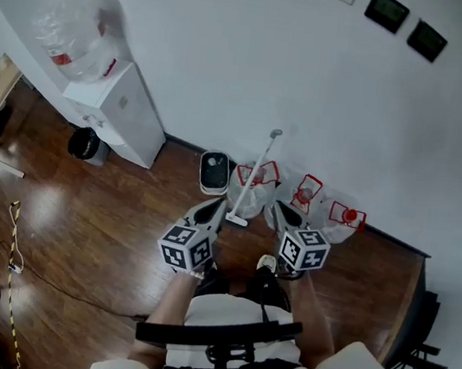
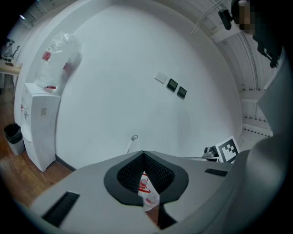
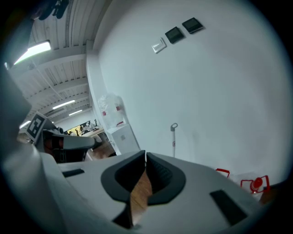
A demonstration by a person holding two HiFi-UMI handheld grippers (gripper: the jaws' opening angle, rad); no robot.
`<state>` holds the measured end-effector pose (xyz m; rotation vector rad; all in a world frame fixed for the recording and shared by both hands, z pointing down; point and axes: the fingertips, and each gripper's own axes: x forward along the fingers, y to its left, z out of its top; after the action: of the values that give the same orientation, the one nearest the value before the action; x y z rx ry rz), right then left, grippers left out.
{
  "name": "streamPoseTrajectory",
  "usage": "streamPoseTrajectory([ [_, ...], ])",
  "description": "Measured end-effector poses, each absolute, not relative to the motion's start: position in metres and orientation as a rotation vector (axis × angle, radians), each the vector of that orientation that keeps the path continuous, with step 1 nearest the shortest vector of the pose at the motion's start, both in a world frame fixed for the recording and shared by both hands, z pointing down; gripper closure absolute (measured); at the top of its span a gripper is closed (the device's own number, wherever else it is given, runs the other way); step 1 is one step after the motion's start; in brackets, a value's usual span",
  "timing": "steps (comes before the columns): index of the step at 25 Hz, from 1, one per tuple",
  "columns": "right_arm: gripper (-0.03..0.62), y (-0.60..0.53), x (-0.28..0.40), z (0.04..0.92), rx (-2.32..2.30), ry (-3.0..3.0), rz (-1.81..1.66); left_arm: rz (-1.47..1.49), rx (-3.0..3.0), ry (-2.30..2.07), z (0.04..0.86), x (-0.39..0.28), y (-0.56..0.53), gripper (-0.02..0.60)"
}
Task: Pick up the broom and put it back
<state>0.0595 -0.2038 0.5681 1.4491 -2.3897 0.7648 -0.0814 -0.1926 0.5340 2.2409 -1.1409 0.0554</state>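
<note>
wood floor (image 1: 108, 231), white wall (image 1: 230, 54), broom (image 1: 251, 182) nr bags (image 1: 307, 194)

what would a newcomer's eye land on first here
Probably the slim white long-handled broom leaning against the white wall, its head on the wooden floor beside clear plastic bags with red print. Next, the left gripper and right gripper, each with a black-and-white marker cube, pointing at it from either side with nothing between their fingers. At far left, a bulging clear plastic bag sits atop a white cabinet.
</note>
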Motion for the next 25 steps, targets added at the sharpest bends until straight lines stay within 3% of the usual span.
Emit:
streamPoseTrajectory([
  [5,0.484,-0.248,0.07,0.599,1.43,-2.346,0.741,0.032,2.198,-1.172,0.547,-0.077,-0.21,0.595],
  [9,0.349,-0.293,0.073,0.629,1.434,-2.312,0.759,0.042,2.144,-1.209,0.562,-0.078,-0.218,0.595],
  [25,0.349,-0.433,0.065,0.727,1.439,-2.152,0.79,0.077,1.967,-1.293,0.618,-0.099,-0.216,0.595],
])
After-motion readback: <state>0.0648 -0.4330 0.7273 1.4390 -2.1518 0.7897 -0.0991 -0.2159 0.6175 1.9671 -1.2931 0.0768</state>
